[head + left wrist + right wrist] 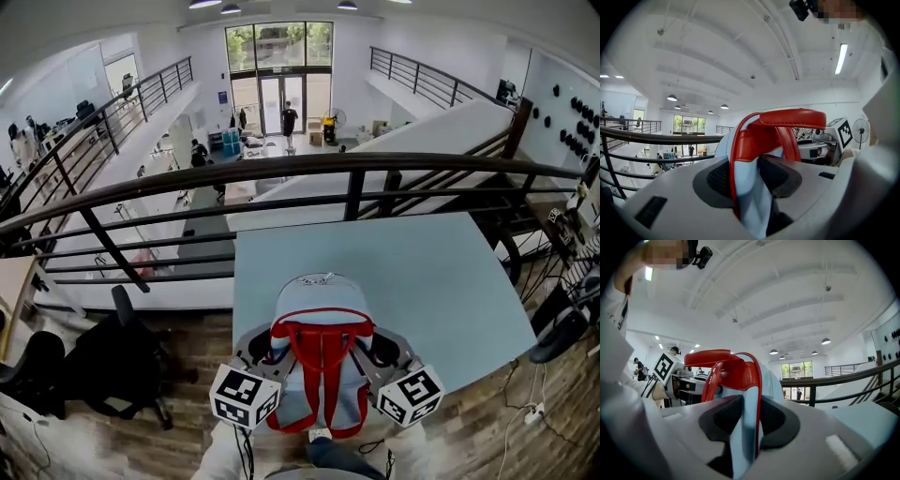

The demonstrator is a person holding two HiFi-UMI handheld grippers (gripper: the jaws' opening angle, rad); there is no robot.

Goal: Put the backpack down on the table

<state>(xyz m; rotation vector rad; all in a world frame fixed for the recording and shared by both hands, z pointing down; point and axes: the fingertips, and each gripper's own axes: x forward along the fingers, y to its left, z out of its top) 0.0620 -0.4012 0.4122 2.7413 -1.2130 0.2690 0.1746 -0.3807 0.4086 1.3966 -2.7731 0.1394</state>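
With the left gripper [751, 183] and right gripper [746, 423] each clamped on 1 red-trimmed shoulder strap [746, 151], the backpack [319, 314] hangs upright across the table's [450, 281] near edge, so it wants carrying level further over the surface and lowering base-first before either grip lets go.

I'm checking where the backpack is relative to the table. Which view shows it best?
The head view: nearly the whole backpack shows, its top over the table. Each gripper view shows mostly one shoulder strap between its jaws.
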